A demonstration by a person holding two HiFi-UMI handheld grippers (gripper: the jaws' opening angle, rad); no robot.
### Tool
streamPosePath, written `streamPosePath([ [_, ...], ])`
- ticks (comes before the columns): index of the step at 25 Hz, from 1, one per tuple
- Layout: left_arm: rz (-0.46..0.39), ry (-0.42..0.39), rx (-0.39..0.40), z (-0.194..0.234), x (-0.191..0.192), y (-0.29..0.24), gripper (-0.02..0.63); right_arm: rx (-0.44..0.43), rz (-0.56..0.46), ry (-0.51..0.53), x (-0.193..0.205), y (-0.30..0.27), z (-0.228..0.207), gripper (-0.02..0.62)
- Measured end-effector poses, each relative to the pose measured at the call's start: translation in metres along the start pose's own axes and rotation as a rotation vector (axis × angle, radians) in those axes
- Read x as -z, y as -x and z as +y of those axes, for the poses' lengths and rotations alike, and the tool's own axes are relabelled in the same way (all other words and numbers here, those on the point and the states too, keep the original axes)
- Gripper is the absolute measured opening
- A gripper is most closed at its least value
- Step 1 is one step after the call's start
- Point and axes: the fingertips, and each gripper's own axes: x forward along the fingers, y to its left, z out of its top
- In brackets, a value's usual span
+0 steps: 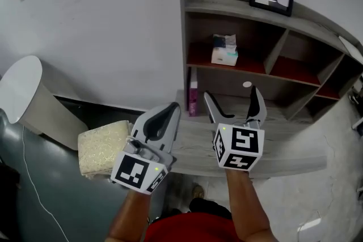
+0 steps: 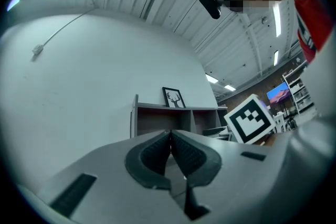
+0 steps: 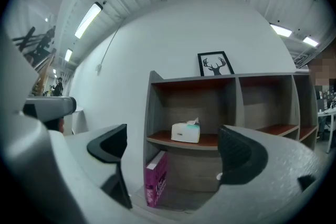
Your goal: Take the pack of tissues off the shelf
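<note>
- I am seeing the pack of tissues [image 1: 224,50] sitting in the left upper compartment of the shelf [image 1: 238,5], untouched.
- I am holding the right gripper [image 1: 231,100] at 6 o'clock of the pack, well apart from it. Its jaws are standing wide, with nothing gripped.
- I am holding the left gripper [image 1: 169,113] at 8 o'clock of the right one. Its jaws are pressing together, empty.
- A pink book [image 1: 193,93] is standing at 7 o'clock of the pack.

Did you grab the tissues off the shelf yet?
Not yet. The pack of tissues sits on the shelf, untouched. The right gripper is open, aimed at it but well short, holding nothing. The left gripper is shut and empty. Reaching, gripping and lifting remain.
</note>
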Motion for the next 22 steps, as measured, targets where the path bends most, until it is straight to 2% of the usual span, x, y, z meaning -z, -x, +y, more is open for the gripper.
streamPosePath([
  [10, 0.038, 0.008, -0.071, 0.037, 0.03, -0.057, 0.008, 0.031, 0.102, -0.05, 0.029, -0.11, -0.03, 0.541],
  [22, 0.053, 0.036, -0.02, 0.072, 0.051, -0.088, 0.008, 0.115, 0.224, -0.065, 0.053, -0.184, -0.049, 0.577],
])
